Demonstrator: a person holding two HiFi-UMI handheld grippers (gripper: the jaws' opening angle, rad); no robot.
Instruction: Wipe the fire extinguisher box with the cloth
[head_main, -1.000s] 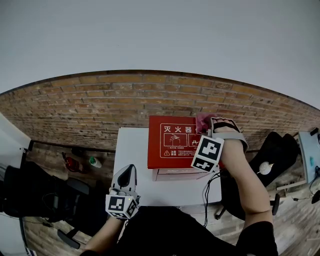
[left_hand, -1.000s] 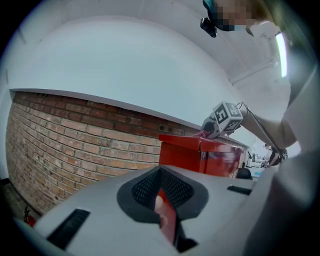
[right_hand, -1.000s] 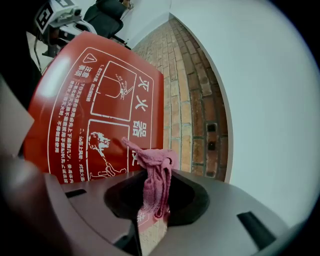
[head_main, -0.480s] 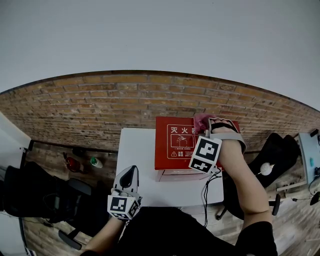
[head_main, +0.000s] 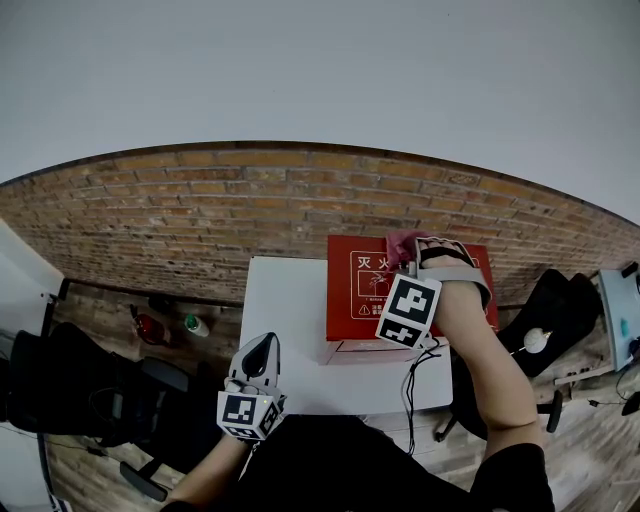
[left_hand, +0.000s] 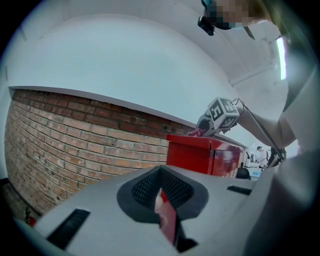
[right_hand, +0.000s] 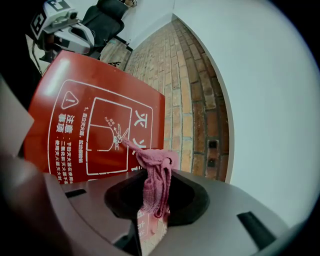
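Where the arm crosses: the right gripper (head_main: 410, 250) and the forearm (head_main: 480, 355) cover the right part of the fire extinguisher box (head_main: 358, 295), so the white print on its red top is only partly readable in the head view.
Box front: only a pale strip under the red top shows from above; the rest of the front is out of sight.
Box place: on the white table (head_main: 285, 320), at its far right part, just beside the brick wall (head_main: 200, 215).
Cloth: pink cloth (right_hand: 154, 182), bunched into a narrow twist; its lower end goes down into the dark seat of the jaws and cannot be followed further.
Right gripper: the jaws are pressed together on the cloth. A thin end of the cloth sticks forward over the printed top near its far edge. It seems to lie on the red surface, but the place of contact is not clear.
Left gripper (left_hand: 167, 220): the jaws are pressed together with nothing between them, and only a thin reddish strip shows at the seam. It is at the near left part of the table, well apart from the box.
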